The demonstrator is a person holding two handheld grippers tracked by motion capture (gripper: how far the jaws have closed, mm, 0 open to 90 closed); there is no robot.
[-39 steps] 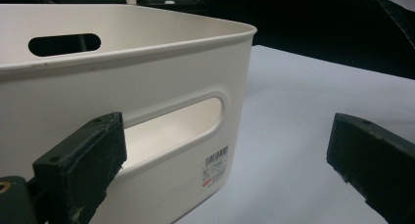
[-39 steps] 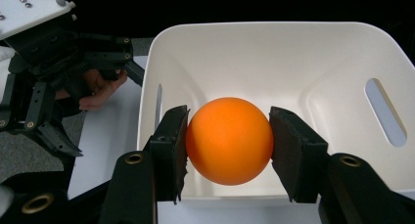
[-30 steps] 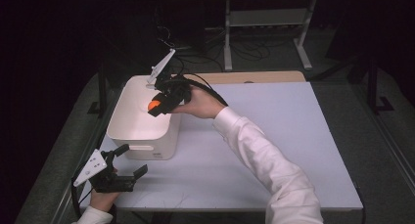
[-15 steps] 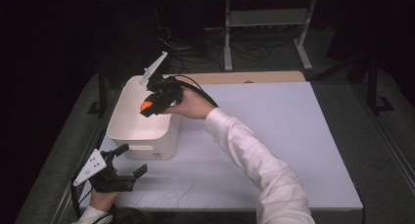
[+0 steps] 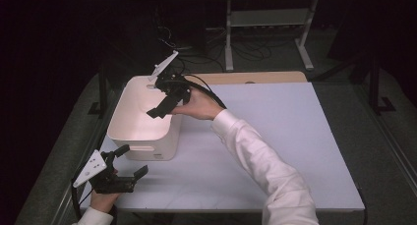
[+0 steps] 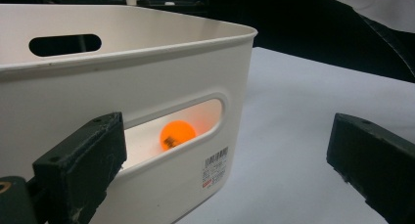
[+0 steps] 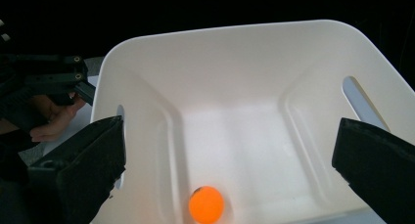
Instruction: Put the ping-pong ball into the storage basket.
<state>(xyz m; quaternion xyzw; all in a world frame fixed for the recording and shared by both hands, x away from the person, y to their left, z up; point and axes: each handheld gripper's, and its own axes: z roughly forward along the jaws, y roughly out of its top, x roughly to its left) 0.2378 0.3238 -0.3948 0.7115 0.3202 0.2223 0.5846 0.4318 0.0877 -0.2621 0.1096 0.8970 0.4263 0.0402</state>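
A white bin [image 5: 147, 147] stands at the table's left. An orange ball [image 7: 206, 204] lies on its floor and also glows through the handle slot, ball [image 6: 177, 134]. My right gripper [image 5: 162, 106] hangs over the bin's right rim, tilted down into it. It is open, with the jaws wide apart and nothing between them, right gripper [image 7: 227, 150]. My left gripper [image 5: 132, 160] rests near the table's front left corner, just in front of the bin. It is open too and faces the bin's wall [image 6: 147, 72], left gripper [image 6: 225, 150].
The white table top [image 5: 275, 136] stretches bare to the right of the bin. A wooden board [image 5: 246, 77] lies along the far edge. Behind it stand a metal rack [image 5: 265, 18] and loose cables on the floor.
The right gripper carried the orange ball leftward over the bin, then opened. The ball has dropped to the bin's floor. The left gripper has stayed in place.
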